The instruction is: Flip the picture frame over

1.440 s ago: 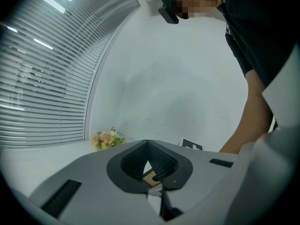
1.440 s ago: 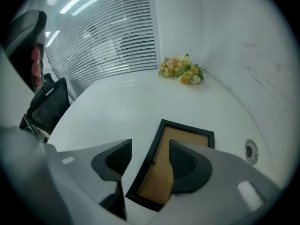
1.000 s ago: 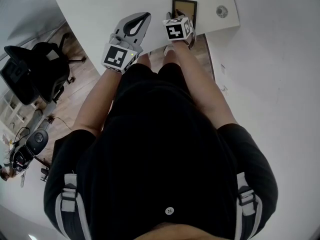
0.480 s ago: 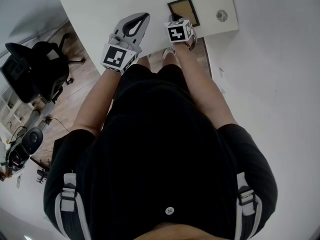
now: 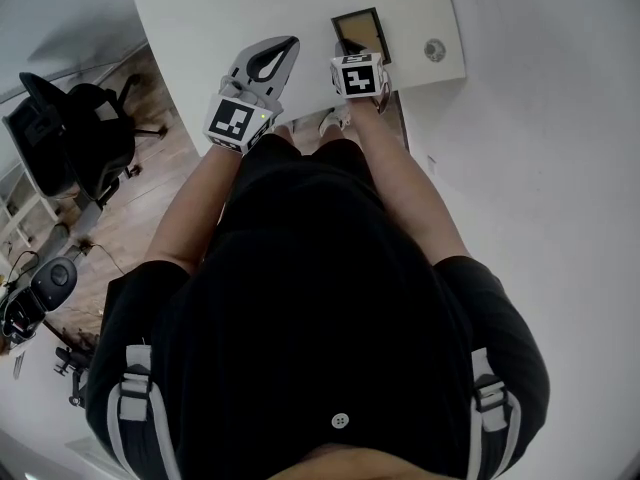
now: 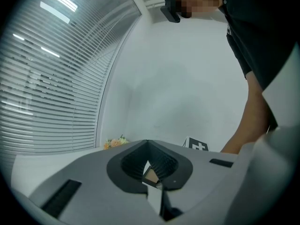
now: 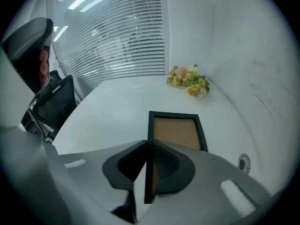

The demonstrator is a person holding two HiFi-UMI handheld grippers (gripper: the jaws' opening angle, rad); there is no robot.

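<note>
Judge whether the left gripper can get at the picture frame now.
Probably yes: only bare table separates the left gripper from the picture frame. The right gripper, jaws just closed on one edge, leaves the rest free.

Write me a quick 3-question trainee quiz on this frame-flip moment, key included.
1. Multiple choice. In the right gripper view, which part of the picture frame sits between the jaws of the right gripper? A: its left rail. B: its far rail. C: its right rail.
2. True or false: the left gripper also holds the picture frame.
3. Fill in: at the far corner of the table, by the wall, lies a bunch of ____.
Key: 1 A; the jaws have just been closing and now pinch that rail. 2 False; its jaws are together on nothing, to the left of the frame in the head view. 3 flowers.
</note>
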